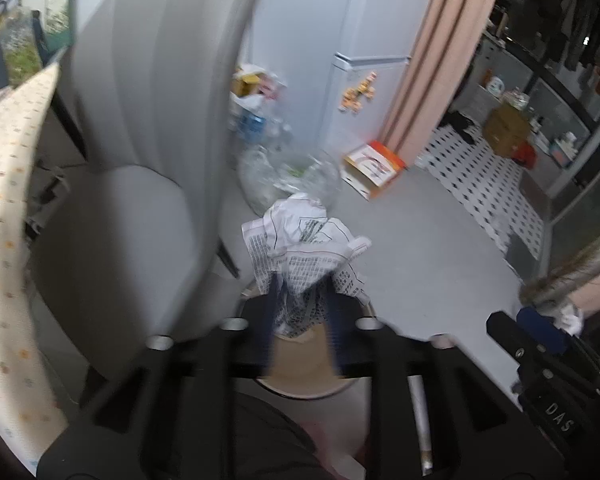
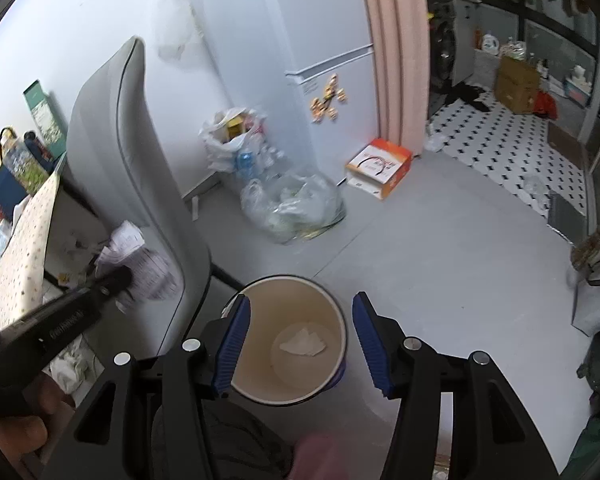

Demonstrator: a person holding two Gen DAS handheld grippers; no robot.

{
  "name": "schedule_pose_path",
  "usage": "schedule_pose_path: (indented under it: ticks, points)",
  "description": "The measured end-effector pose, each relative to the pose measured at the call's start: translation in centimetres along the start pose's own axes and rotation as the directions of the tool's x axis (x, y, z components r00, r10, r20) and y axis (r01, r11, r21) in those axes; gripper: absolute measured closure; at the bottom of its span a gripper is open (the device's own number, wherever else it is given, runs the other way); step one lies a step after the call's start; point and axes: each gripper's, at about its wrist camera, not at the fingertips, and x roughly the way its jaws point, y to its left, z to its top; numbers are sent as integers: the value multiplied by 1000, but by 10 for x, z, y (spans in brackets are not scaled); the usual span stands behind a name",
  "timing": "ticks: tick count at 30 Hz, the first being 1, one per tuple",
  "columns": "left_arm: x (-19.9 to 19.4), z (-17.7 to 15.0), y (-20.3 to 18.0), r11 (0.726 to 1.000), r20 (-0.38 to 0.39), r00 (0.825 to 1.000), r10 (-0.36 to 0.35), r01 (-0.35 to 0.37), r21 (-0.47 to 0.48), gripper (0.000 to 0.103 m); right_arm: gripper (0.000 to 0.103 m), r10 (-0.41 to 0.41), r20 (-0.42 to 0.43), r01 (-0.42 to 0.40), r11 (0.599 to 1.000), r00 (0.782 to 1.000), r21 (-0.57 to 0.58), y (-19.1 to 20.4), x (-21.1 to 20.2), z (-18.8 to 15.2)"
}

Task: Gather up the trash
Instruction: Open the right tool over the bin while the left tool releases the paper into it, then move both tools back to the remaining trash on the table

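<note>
The left hand-held gripper [image 1: 300,312] had a crumpled printed paper [image 1: 304,248] between its blue fingers [image 1: 271,320]. The view was blurred, so whether the pads pressed on the paper I cannot tell. The paper hung above a paper cup [image 1: 312,364], next to a grey chair [image 1: 140,160].

From the right wrist, the right hand-held gripper [image 2: 300,344] stood with its jaws apart, one blue pad [image 2: 233,342] on each side of the cup [image 2: 292,340]. The left pad lay across the cup's rim, the right pad [image 2: 370,344] stood clear of it, and nothing was gripped. The cup was upright, with a small white scrap [image 2: 303,343] lying on its bottom.

Farther off on the grey floor [image 2: 440,264], a clear bag [image 2: 292,204] of rubbish sat before a white bag [image 2: 232,140] of bottles, near the fridge [image 2: 332,40]. An orange and white box [image 2: 380,166] lay beside a pink curtain [image 2: 396,52].
</note>
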Motion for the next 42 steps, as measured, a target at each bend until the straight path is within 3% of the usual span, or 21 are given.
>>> schedule_pose_path:
  ticks: [1, 2, 7, 13, 26, 32, 38, 42]
  points:
    - [-1, -1, -2, 1000, 3, 1000, -12, 12, -1, 45, 49, -7, 7, 7, 1000, 1000, 7, -3, -4, 1]
    - [-4, -1, -3, 1000, 14, 1000, -18, 18, -1, 39, 49, -11, 11, 10, 1000, 1000, 11, -4, -6, 1]
    - [-28, 3, 0, 1000, 74, 997, 1, 0, -7, 21, 48, 2, 30, -2, 1000, 1000, 3, 0, -17, 1]
    - [-68, 3, 23, 997, 147, 987, 68, -62, -49, 7, 24, 46, 79, -42, 998, 996, -52, 27, -37, 1]
    - [-157, -25, 98, 964, 275, 935, 224, -171, -203, 6, 8, 145, 169, -109, 972, 975, -206, 105, -97, -10]
    - [-202, -48, 128, 934, 331, 890, 315, -229, -274, 6, 8, 191, 199, -128, 948, 961, -291, 150, -126, -21]
    - [-244, -70, 158, 889, 368, 830, 419, -293, -352, 6, 8, 246, 229, -146, 913, 942, -380, 194, -153, -36]
    - [-264, -88, 183, 868, 371, 814, 446, -294, -400, 6, 8, 285, 231, -165, 888, 930, -430, 224, -168, -46]
